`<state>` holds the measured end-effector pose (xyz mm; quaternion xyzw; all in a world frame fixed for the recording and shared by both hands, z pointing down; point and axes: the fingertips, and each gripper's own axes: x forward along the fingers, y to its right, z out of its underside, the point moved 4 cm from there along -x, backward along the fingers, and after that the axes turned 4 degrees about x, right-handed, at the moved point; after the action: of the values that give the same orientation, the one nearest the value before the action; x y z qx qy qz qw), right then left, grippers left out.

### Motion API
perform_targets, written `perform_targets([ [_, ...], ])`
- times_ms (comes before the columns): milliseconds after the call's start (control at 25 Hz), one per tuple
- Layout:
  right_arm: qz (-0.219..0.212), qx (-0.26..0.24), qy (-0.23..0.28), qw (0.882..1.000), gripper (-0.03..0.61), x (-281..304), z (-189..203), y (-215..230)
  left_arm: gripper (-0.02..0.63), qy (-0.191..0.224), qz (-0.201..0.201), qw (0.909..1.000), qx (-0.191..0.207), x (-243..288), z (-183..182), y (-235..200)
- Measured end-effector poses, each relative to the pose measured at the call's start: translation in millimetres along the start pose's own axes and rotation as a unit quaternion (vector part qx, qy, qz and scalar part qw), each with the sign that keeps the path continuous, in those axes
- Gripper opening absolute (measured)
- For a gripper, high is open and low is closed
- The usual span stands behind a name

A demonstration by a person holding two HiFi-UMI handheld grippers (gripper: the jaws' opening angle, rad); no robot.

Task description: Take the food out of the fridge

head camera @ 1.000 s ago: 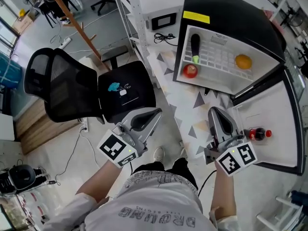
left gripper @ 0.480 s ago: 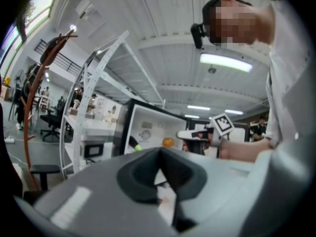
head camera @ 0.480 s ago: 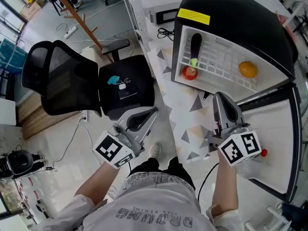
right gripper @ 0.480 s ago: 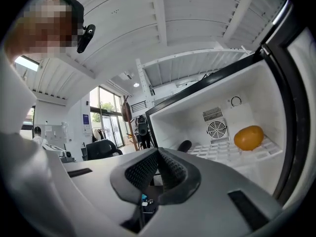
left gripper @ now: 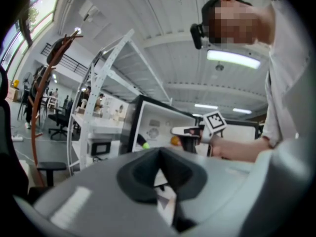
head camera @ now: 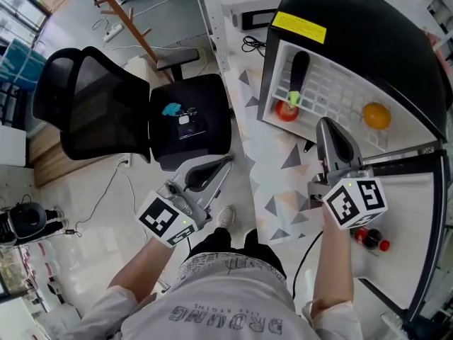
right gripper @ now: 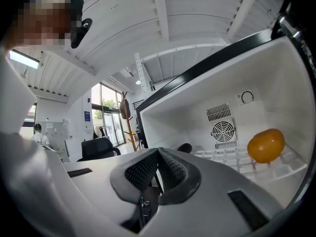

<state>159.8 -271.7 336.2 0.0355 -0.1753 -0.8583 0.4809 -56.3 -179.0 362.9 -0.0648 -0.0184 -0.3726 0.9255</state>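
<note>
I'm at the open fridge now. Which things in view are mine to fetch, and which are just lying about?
Part of the job:
- eggplant, red apple and orange, all on the wire shelf of the fridge
- perhaps the red-capped bottle in its door

Lying about:
- office chair
- teal item on its seat
- coat stand
</note>
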Motion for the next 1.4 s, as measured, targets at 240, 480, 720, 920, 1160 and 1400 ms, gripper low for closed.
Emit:
perform_targets([
  [240, 0.002, -0.005, -0.007, 1.000, 0.002, 26, -2, 6, 0.006, 0.001, -0.014, 0.9999, -0.005, 2, 2, -14],
  [480, 0.015, -0.020, -0.014, 1.000, 0.003, 50, -3, 14, 0.006, 0.006, -0.021, 0.9997, -0.012, 4, 5, -26],
  [720, 0.020, -0.029, -0.027, 0.999, 0.032, 70, -1, 16, 0.006, 0.013, -0.026, 0.9994, -0.018, 6, 4, -38],
  [920, 0.028, -0.042, -0.039, 0.998, 0.059, 84, 4, 20, 0.006, 0.018, -0.029, 0.9992, -0.022, 6, 6, -46],
  [1160, 0.050, -0.058, -0.070, 0.995, 0.105, 100, 14, 25, 0.006, 0.017, -0.034, 0.9989, -0.026, 1, 8, -53],
  [1400, 0.078, -0.070, -0.096, 0.990, 0.153, 117, 22, 28, 0.006, 0.016, -0.038, 0.9987, -0.029, -7, 9, -63],
])
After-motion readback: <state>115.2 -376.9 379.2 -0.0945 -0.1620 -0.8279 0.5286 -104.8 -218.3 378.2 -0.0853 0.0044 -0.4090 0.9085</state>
